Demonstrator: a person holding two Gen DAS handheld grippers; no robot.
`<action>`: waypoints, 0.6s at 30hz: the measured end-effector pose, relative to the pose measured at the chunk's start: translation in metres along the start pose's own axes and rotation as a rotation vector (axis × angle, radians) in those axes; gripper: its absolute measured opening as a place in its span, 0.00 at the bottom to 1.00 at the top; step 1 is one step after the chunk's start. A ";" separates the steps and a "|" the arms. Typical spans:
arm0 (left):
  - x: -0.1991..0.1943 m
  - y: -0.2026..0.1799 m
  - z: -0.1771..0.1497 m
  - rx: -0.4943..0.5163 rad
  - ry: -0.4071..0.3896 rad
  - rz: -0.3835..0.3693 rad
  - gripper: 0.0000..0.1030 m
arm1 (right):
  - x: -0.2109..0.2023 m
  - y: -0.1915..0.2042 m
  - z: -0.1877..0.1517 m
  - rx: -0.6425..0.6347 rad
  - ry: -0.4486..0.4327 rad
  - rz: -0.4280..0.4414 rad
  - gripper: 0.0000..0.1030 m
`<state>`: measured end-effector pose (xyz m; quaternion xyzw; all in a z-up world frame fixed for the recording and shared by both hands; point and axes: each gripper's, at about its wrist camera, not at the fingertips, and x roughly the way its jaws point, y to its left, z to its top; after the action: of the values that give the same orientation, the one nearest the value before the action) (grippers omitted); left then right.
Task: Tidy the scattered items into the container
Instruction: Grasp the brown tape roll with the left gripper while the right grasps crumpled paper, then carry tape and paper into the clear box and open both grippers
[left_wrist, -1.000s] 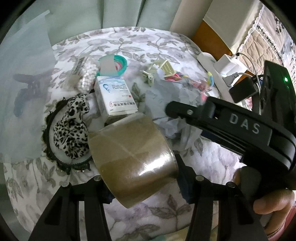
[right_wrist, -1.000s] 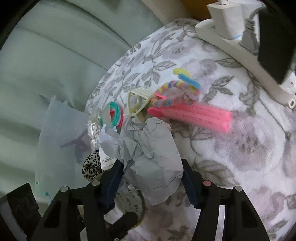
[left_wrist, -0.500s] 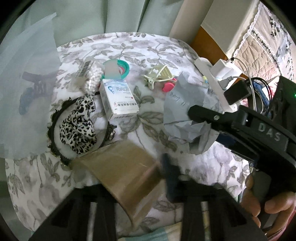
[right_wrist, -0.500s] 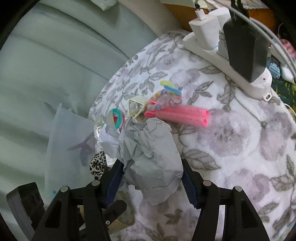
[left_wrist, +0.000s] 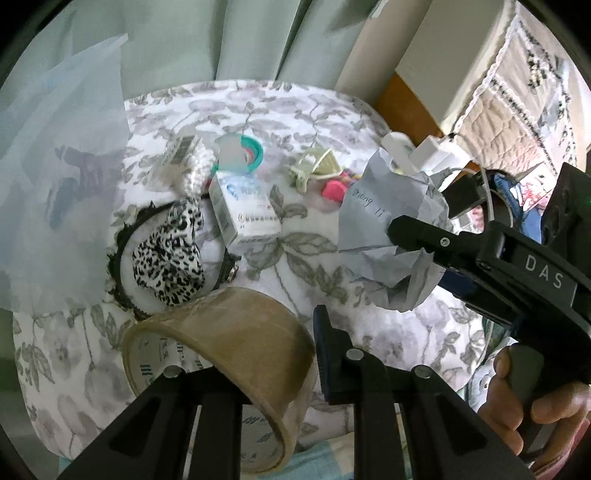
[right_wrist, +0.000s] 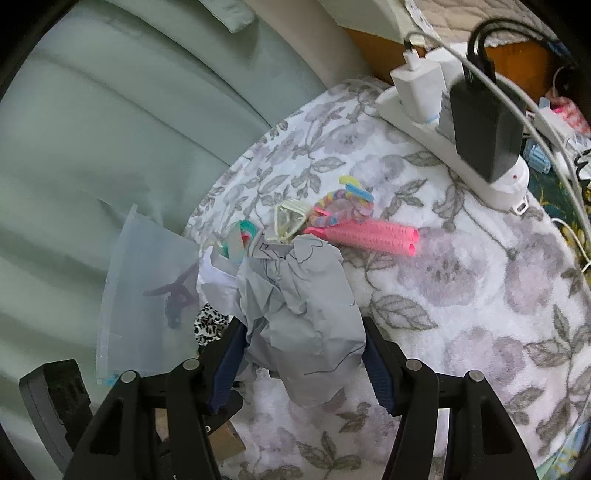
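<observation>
My left gripper (left_wrist: 301, 339) is shut on the wall of a brown packing tape roll (left_wrist: 229, 339), which hangs tilted just above the floral cloth. In the right wrist view my right gripper (right_wrist: 303, 332) is shut on a crumpled grey paper (right_wrist: 306, 295), held clear of the cloth; the paper (left_wrist: 384, 221) also shows in the left wrist view. A translucent plastic bag (left_wrist: 62, 177) with a dark hair clip inside stands at the left. On the cloth lie a leopard scrunchie (left_wrist: 166, 254), a white medicine box (left_wrist: 243, 206), a cream hair claw (left_wrist: 314, 166) and pink rollers (right_wrist: 369, 232).
A power strip (right_wrist: 443, 136) with chargers and cables lies along the cloth's far right edge. A black headband (left_wrist: 122, 240) rings the scrunchie. A bead packet (left_wrist: 195, 166) and a teal ring (left_wrist: 251, 151) sit near the bag. Green curtains hang behind.
My left gripper's jaws have closed onto the tape roll's wall and raised it. My right gripper has risen with the paper, so more of the cloth and power strip shows.
</observation>
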<state>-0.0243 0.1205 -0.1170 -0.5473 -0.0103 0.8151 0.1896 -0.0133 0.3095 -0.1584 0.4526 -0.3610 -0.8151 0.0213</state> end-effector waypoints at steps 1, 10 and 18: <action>-0.004 0.000 0.001 0.003 -0.010 -0.003 0.17 | -0.003 0.002 0.000 -0.005 -0.005 0.001 0.63; -0.054 -0.001 0.021 0.051 -0.145 -0.078 0.17 | -0.033 0.040 0.008 -0.071 -0.064 0.047 0.63; -0.111 0.018 0.037 0.052 -0.303 -0.107 0.17 | -0.062 0.095 0.014 -0.171 -0.122 0.108 0.63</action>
<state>-0.0267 0.0752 -0.0080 -0.4117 -0.0466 0.8770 0.2432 -0.0152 0.2693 -0.0514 0.3787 -0.3146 -0.8666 0.0815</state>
